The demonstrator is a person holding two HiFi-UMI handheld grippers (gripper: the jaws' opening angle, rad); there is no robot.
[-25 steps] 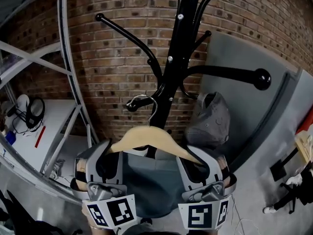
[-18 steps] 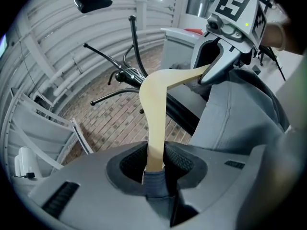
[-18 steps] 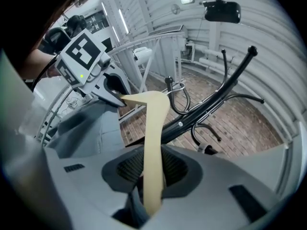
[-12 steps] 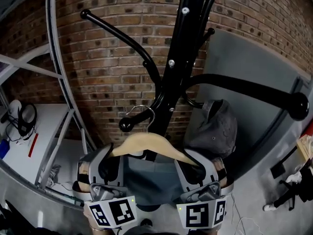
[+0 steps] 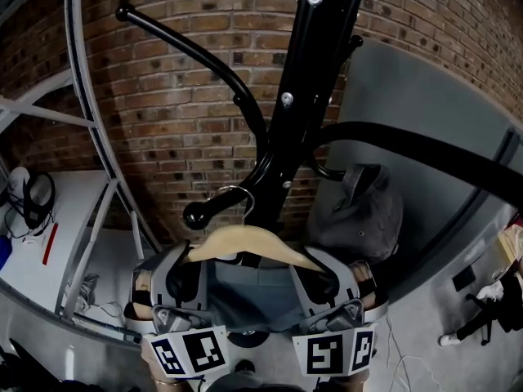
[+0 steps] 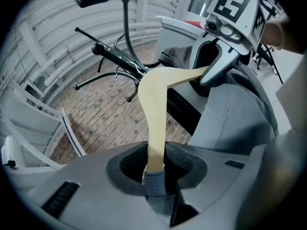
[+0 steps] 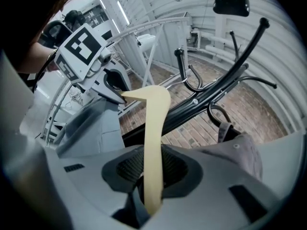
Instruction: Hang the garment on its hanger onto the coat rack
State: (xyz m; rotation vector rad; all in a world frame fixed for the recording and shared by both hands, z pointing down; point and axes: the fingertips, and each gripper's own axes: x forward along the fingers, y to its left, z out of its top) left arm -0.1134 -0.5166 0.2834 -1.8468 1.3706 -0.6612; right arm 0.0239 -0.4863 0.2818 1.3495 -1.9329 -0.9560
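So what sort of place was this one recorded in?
Probably a lab or workshop corner rather than a home: a bare brick wall, metal framing, and a white table with headphones beside the black coat rack.

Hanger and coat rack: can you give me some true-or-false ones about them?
1. The left hand-held gripper and the right hand-held gripper each clamp one end of the wooden hanger. True.
2. The hanger is bare. False: a gray-blue garment hangs on it.
3. The coat rack is white. False: it is black.
4. A gray cap hangs beside the rack's pole. True.
5. The wall behind is smooth and white. False: it is a brick wall.
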